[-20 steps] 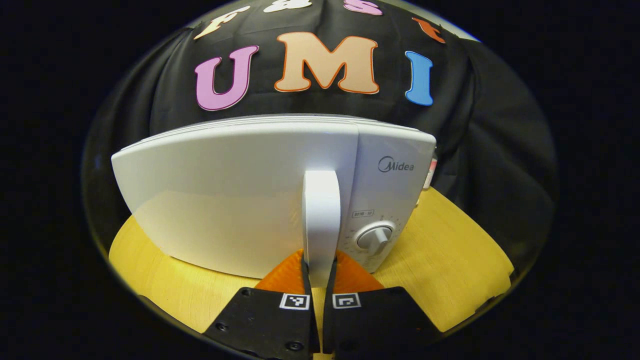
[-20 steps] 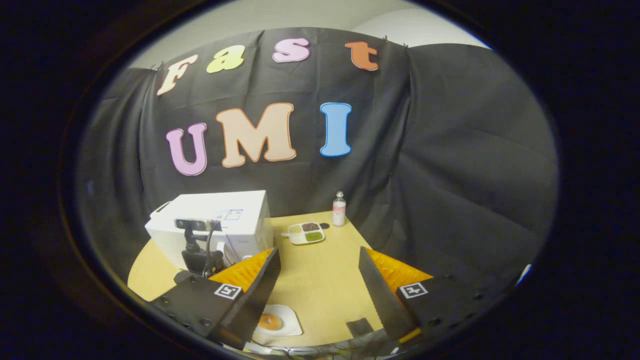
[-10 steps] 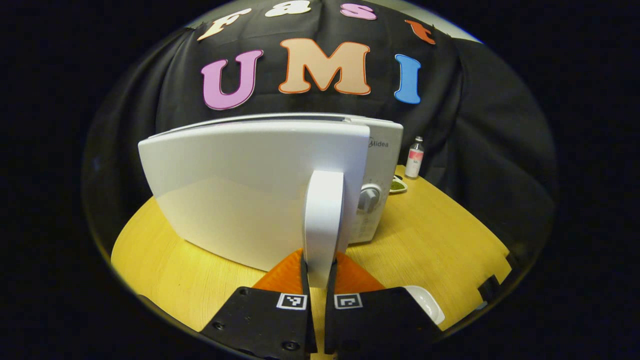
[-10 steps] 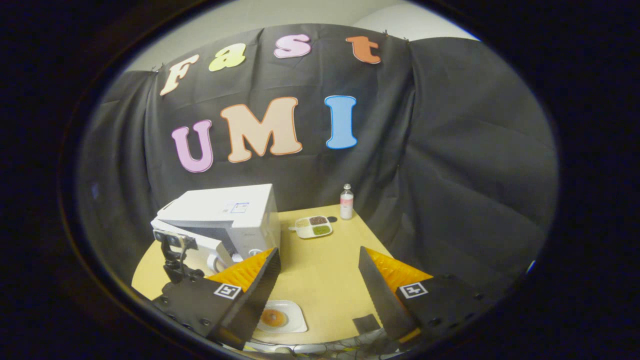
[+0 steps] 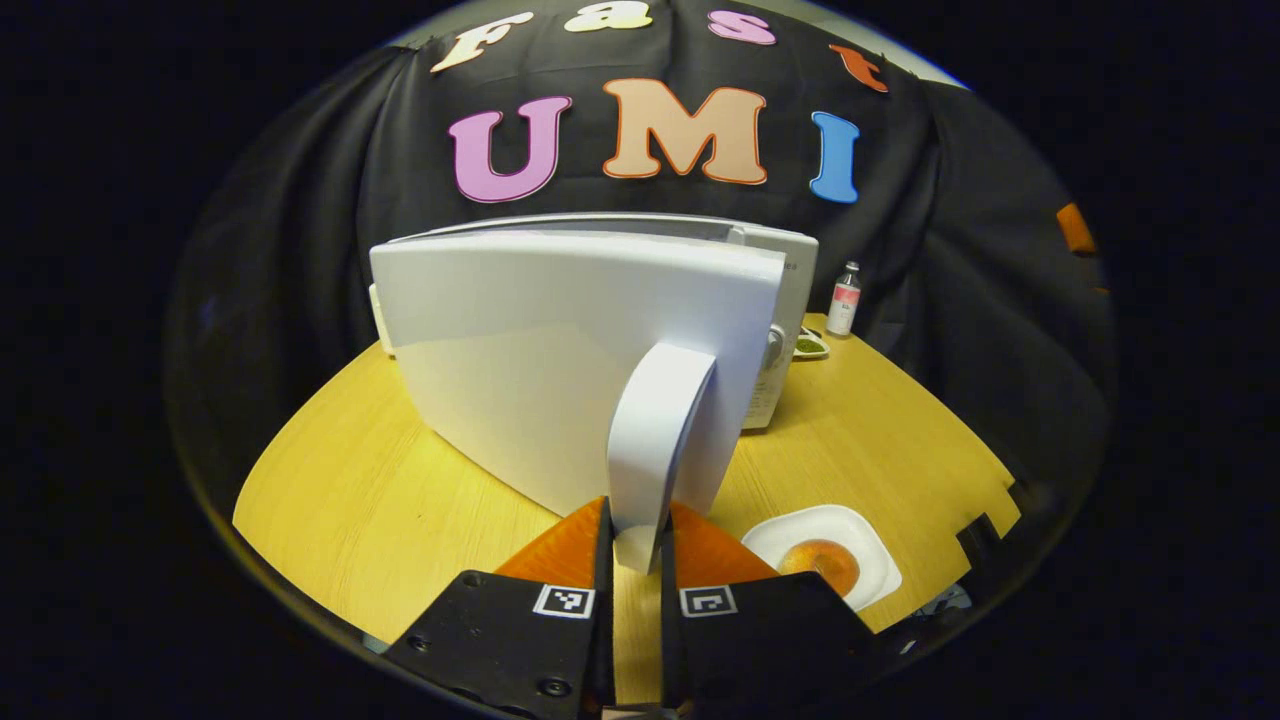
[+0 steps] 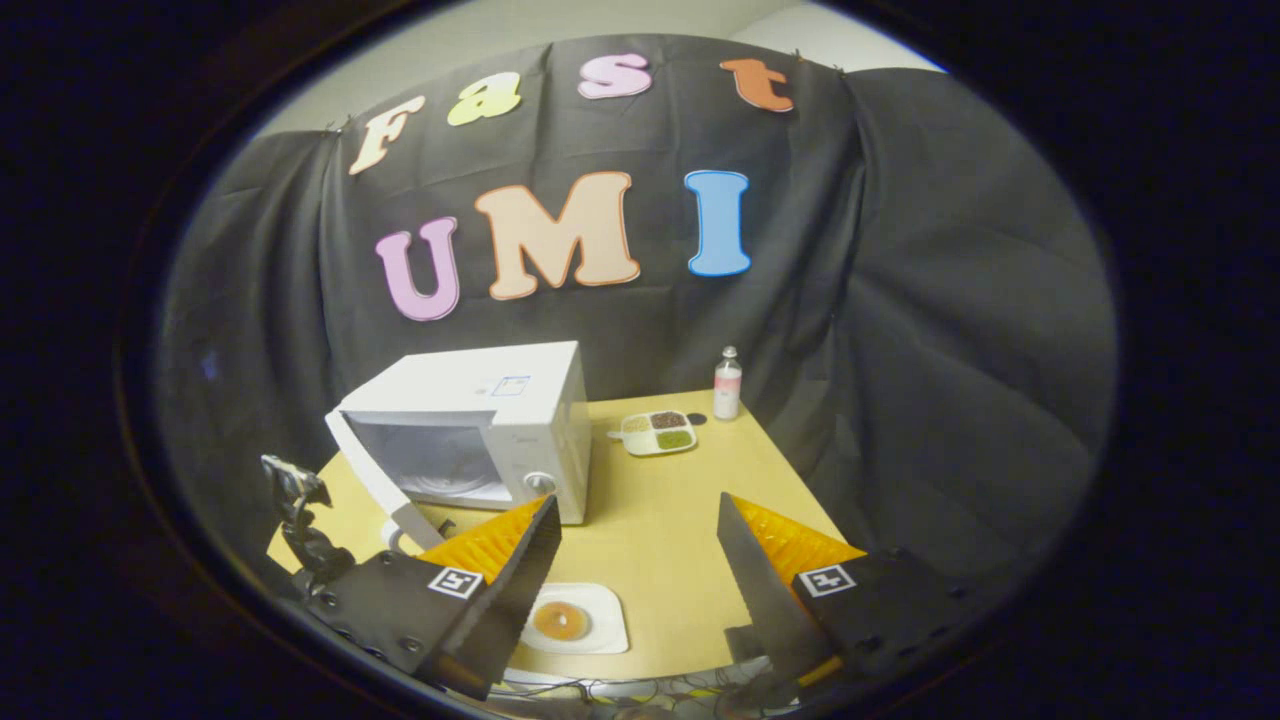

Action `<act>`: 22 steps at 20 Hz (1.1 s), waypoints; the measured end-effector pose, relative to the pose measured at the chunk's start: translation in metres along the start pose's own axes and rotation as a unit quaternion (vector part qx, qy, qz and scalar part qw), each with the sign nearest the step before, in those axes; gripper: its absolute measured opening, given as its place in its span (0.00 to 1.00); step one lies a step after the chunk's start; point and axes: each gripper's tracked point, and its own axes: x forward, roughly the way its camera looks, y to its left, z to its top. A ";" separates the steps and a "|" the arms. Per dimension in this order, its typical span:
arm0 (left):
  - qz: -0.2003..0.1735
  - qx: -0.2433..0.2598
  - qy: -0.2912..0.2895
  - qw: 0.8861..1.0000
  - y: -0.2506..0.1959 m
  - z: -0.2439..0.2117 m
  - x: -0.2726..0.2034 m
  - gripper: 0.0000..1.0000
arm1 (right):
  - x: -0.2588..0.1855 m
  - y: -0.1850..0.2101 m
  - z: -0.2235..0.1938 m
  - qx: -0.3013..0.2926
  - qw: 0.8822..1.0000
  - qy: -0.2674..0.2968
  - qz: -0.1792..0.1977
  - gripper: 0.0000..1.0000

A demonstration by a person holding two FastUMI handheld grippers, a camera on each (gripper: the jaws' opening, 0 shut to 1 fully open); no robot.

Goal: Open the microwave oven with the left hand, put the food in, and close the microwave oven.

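Left gripper view, left claw [image 5: 632, 545] clamping door handle [image 5: 650, 440], door swung wider, right claw [image 6: 638, 560] wide.

The wooden bench [image 6: 660, 520] carries a white microwave oven [image 6: 500, 420], a white plate [image 6: 600, 632] with a doughnut [image 6: 560, 621], a divided tray [image 6: 657, 433] and a small bottle [image 6: 727, 384] near the back edge.

Right tongs [image 6: 638, 560] spread wide above the table [image 6: 660, 500], plate [image 6: 605, 635] with food [image 6: 562, 621] just below them, microwave [image 6: 500, 420] ahead-left with door [image 6: 375, 480] swung open, sectioned dish [image 6: 657, 433] and bottle [image 6: 727, 384] farther ahead.
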 end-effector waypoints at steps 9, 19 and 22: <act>0.059 -0.066 0.007 0.996 0.051 -0.014 -0.046 0.57 | 0.016 0.032 -0.040 -0.023 0.997 0.046 0.054 0.97; 0.137 -0.121 0.011 0.983 0.111 -0.029 -0.097 1.00 | 0.043 0.056 -0.103 -0.028 0.990 0.111 0.083 0.98; 0.165 -0.131 0.008 0.978 0.137 -0.033 -0.113 1.00 | 0.054 0.065 -0.140 -0.026 0.983 0.156 0.091 0.98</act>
